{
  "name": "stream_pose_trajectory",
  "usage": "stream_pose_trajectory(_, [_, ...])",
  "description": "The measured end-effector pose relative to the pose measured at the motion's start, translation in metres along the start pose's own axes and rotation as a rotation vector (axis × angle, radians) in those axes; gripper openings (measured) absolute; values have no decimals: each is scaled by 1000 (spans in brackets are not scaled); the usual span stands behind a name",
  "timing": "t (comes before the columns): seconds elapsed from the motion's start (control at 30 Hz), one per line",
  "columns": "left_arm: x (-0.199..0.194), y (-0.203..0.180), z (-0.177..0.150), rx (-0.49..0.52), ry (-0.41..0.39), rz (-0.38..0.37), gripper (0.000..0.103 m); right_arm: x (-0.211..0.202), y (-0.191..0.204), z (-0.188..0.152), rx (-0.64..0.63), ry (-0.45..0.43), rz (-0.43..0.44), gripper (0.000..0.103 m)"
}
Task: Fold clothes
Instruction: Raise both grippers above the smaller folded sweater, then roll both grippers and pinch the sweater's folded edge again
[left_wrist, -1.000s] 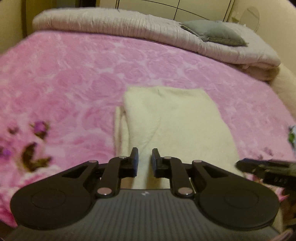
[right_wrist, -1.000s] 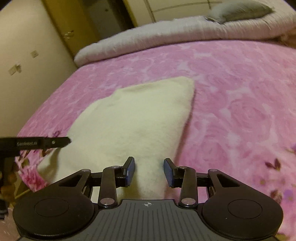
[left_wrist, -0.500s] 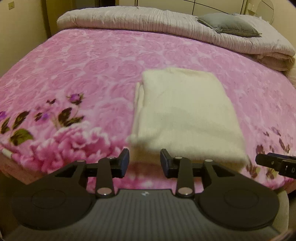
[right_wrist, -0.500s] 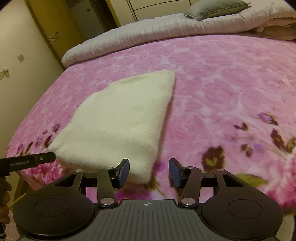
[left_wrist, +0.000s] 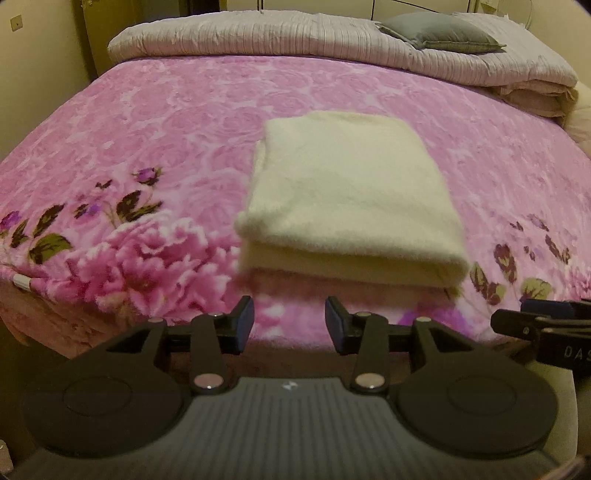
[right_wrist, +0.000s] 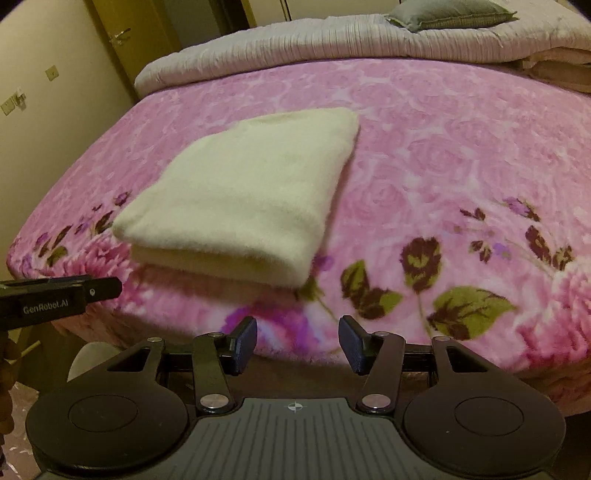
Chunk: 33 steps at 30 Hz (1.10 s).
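A cream fleece garment (left_wrist: 347, 192) lies folded into a thick rectangle on the pink flowered blanket, near the bed's front edge; it also shows in the right wrist view (right_wrist: 251, 192). My left gripper (left_wrist: 290, 325) is open and empty, off the front edge of the bed, short of the garment's near fold. My right gripper (right_wrist: 297, 343) is open and empty, also off the front edge and to the right of the garment. Each gripper's tip shows at the edge of the other's view.
The pink blanket (left_wrist: 166, 129) covers the bed. A rolled grey-white quilt (left_wrist: 295, 37) and a grey pillow (left_wrist: 436, 31) lie along the far end. A wall and a door (right_wrist: 122, 40) stand to the left.
Both grippers have drawn back from the garment past the bed's front edge and opened wider. The garment lies still, folded.
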<state>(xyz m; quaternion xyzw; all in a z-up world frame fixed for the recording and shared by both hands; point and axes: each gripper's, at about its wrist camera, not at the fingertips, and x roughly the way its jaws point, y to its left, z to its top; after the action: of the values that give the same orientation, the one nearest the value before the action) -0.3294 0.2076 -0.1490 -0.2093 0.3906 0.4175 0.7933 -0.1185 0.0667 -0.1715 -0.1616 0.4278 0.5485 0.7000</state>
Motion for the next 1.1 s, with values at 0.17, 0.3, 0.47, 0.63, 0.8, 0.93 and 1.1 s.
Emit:
stream_pose_trajectory(0.17, [3,-2,-3,1,15,-1,40,2,3,0,-28,11,0,53])
stream_pose_trajectory(0.3, [11,-3,-10,1,43,-14,40,8,5,-3,-38,40,-5,53])
stream_pose_trajectory(0.47, [20,-3,-14,2,67,-25,40,15,8,-5,-42,66,-9,53])
stream_pose_trajectory(0.63, [24,1,-12,-8,69,-31,40,19,12,-1,-52,75,-9,54])
stream_pose_trajectory(0.8, [28,13,-9,-42,74,-64,40,24,10,3,-60,85,-1,54])
stream_pose_trajectory(0.93, [30,44,-3,-142,53,-181,40,28,1,7,-47,85,7,54])
stream_pose_trajectory(1.1, [43,105,16,-390,12,-366,49,21,-53,30,156,1,29,54])
